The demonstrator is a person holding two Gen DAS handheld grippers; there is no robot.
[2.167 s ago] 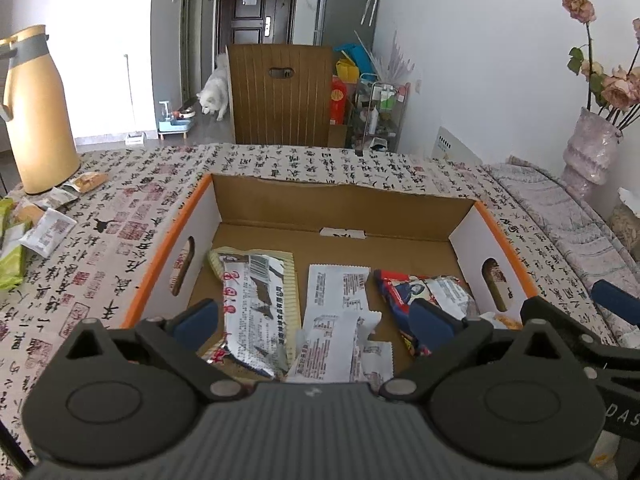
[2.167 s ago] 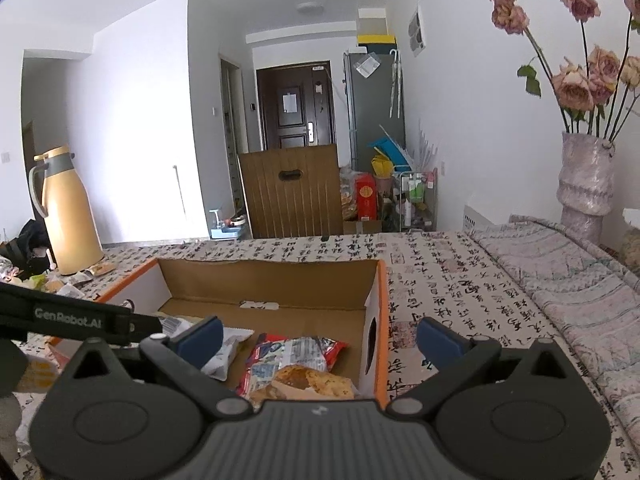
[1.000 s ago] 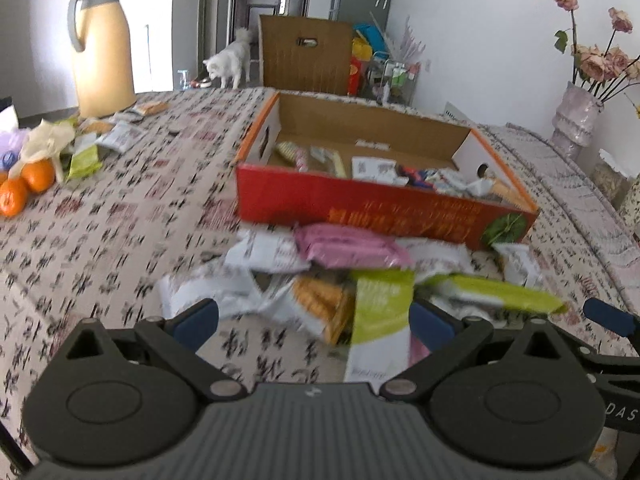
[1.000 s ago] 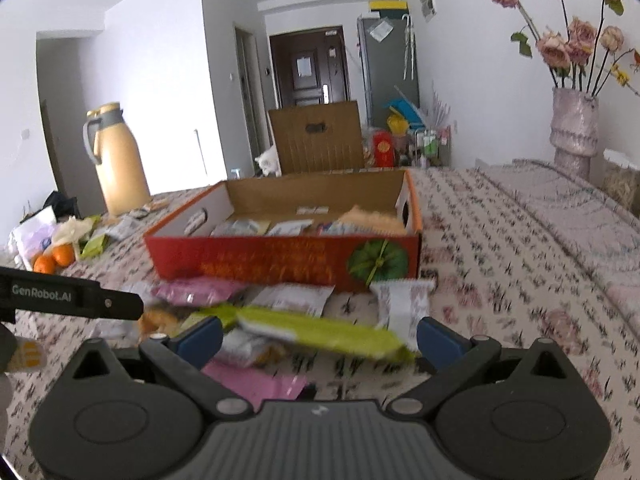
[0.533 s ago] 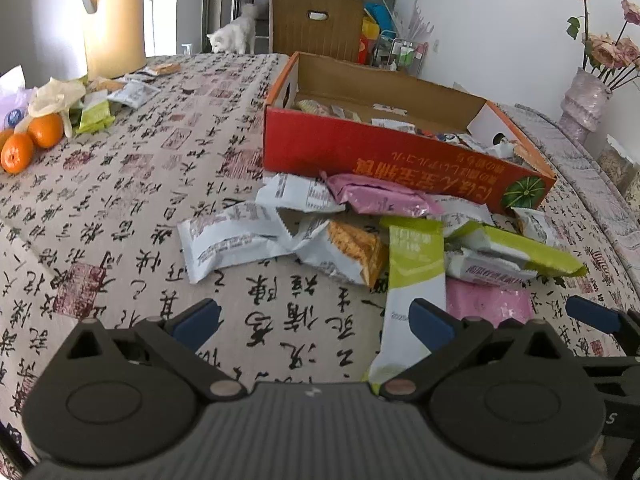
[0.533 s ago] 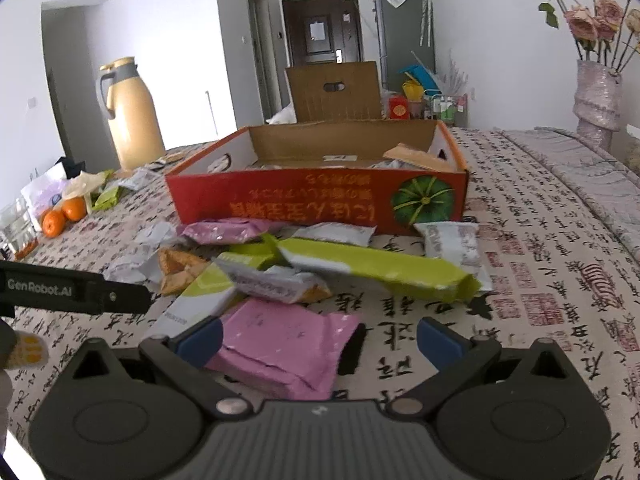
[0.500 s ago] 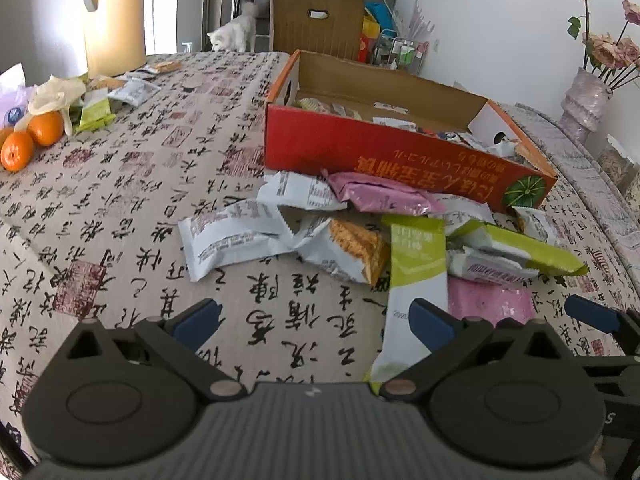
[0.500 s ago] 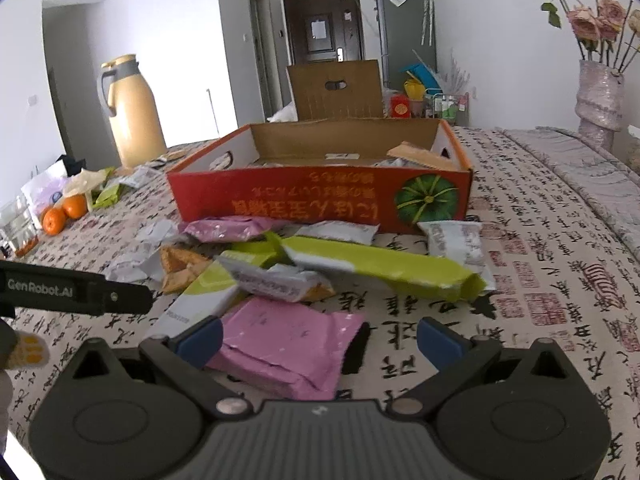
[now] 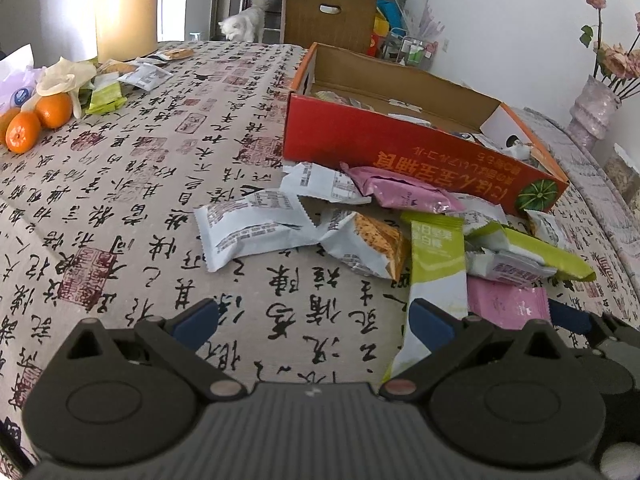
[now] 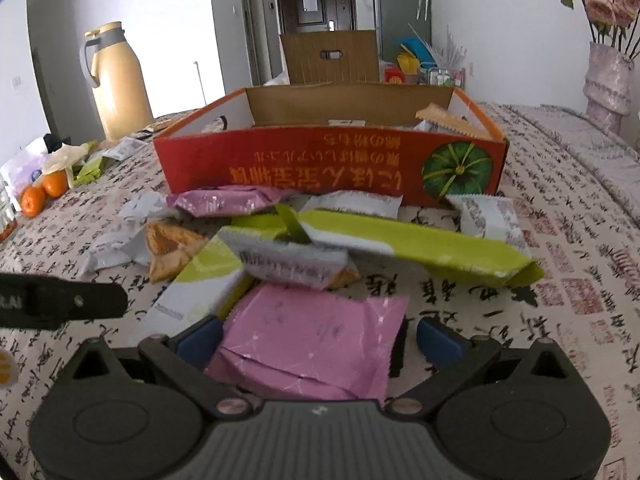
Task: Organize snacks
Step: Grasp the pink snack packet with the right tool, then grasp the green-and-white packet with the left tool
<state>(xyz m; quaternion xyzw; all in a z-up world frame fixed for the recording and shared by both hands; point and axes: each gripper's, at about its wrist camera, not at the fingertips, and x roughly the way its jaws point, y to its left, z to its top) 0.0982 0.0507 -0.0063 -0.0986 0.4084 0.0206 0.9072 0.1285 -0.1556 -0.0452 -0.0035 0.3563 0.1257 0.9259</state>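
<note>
A red cardboard box (image 9: 404,156) (image 10: 320,168) holds several snack packets, and a loose pile of packets lies on the cloth in front of it. In the right wrist view my right gripper (image 10: 318,338) stands open, low over a pink packet (image 10: 308,340) that lies between its fingers, untouched as far as I can see. Long green packets (image 10: 408,246) and a white one (image 10: 288,258) lie just beyond. My left gripper (image 9: 314,318) is open over bare cloth, with a green-and-white packet (image 9: 434,276) beside its right finger and white packets (image 9: 248,226) further ahead.
Oranges (image 9: 38,118) and more wrappers lie at the far left beside a tan thermos jug (image 10: 118,82). A vase of flowers (image 10: 610,80) stands at the back right. A white dog (image 9: 244,26) and a brown carton (image 9: 328,16) are beyond the table.
Both grippers have pulled back from over the box to the near pile and dropped lower. The right one has closed in on the pink packet. Both stayed open.
</note>
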